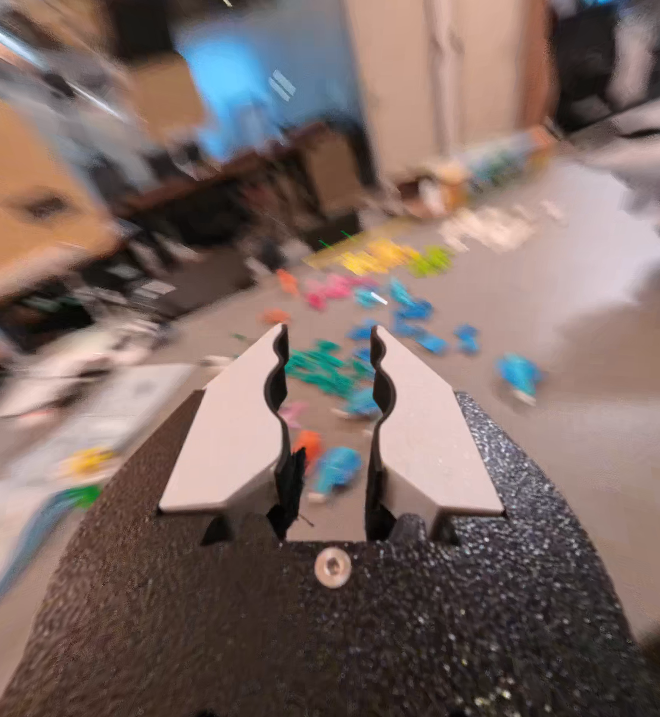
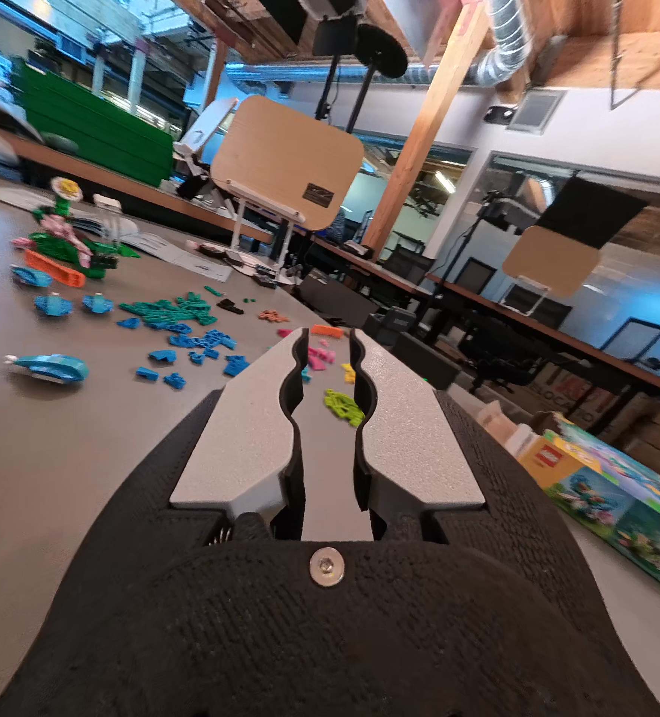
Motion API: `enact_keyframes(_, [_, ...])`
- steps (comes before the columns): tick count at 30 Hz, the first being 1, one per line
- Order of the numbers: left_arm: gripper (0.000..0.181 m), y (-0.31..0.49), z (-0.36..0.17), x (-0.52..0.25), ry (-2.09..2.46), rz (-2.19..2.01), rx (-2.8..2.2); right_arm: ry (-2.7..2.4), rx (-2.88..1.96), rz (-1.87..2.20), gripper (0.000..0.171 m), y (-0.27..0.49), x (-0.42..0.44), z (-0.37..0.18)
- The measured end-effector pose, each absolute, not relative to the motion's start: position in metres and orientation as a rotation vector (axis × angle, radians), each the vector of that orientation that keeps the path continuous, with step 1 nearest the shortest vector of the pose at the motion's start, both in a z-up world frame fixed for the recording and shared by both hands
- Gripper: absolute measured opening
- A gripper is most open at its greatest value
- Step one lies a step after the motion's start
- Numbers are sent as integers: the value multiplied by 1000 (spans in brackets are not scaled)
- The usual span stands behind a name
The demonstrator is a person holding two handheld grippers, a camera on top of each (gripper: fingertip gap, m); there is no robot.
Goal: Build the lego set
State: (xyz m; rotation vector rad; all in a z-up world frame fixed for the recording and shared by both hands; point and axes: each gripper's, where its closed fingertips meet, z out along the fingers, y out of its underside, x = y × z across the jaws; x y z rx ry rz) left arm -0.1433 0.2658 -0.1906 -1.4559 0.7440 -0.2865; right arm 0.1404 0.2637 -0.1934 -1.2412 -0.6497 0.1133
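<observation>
Loose lego pieces lie sorted by colour on a grey table (image 2: 68, 446): teal (image 2: 173, 310), blue (image 2: 204, 343), pink (image 2: 320, 355), lime green (image 2: 344, 405). A partly built green model with a flower (image 2: 68, 240) stands at the far left, with an orange piece (image 2: 55, 267) in front of it. My right gripper (image 2: 327, 333) is open and empty, low over the table, pointing at the pink and lime pieces. The left wrist view is heavily blurred. My left gripper (image 1: 328, 333) is open and empty above teal (image 1: 320, 370) and blue (image 1: 338, 469) pieces.
The lego box (image 2: 611, 500) lies at the right table edge. An open instruction booklet (image 2: 173, 248) lies behind the model. A wooden board on a white stand (image 2: 285, 167) stands at the table's far edge. Other desks and chairs stand beyond. My right fingertips sit around 30 cm from my left ones. The orange piece (image 2: 55, 267) lies around 12 cm away from my left fingertips.
</observation>
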Motion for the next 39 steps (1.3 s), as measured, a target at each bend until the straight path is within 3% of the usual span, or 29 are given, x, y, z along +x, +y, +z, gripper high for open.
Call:
enact_keyframes(3, [34,271,-139,-247,365,-66,-1199,-613,-1232,-26,19,270,167,-189])
enact_keyframes(9, [51,288,-165,-324,195,34,-1225,-377,-1320,-154,27,288,231,-191])
enact_keyframes(31, [44,298,-187,-311,257,-23,-1299,-418,-1329,-116,27,290,222,-197])
enact_keyframes(39, [34,304,-193,-317,243,-56,-1416,-417,-1320,-128,27,285,222,-194])
